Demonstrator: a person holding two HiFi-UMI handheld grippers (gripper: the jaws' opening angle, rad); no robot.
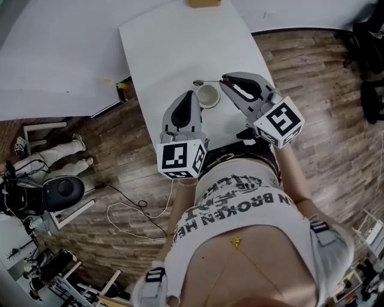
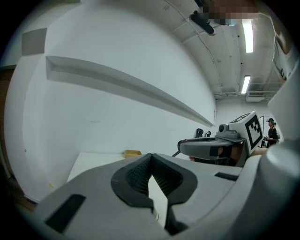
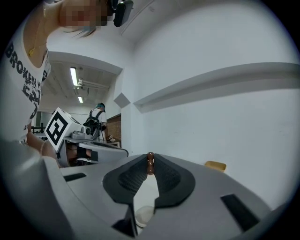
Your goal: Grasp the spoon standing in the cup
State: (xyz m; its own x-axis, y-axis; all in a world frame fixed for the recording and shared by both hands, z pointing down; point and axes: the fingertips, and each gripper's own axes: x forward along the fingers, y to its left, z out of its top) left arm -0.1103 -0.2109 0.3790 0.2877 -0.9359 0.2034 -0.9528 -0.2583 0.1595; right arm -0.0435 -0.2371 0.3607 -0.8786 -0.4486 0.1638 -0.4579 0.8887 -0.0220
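A small white cup (image 1: 208, 96) stands on the white table (image 1: 174, 42), between the two grippers. The spoon (image 1: 207, 82) lies nearly level just past the cup's far rim, its bowl pointing left. My right gripper (image 1: 230, 81) is shut on its handle. In the right gripper view the brown handle end (image 3: 150, 163) sits pinched between the pad tips, with the cup (image 3: 144, 214) below them. My left gripper (image 1: 194, 94) rests at the cup's left side; its jaw tips meet with nothing between them (image 2: 150, 159). From the left gripper view the right gripper (image 2: 211, 147) shows to the right.
A tan block (image 1: 204, 3) lies at the table's far edge. To the left a large white board (image 1: 54, 54) leans by the table. Below it are a cable (image 1: 138, 207) on the wood floor and dark equipment (image 1: 60, 192). Black chairs (image 1: 369, 36) stand far right.
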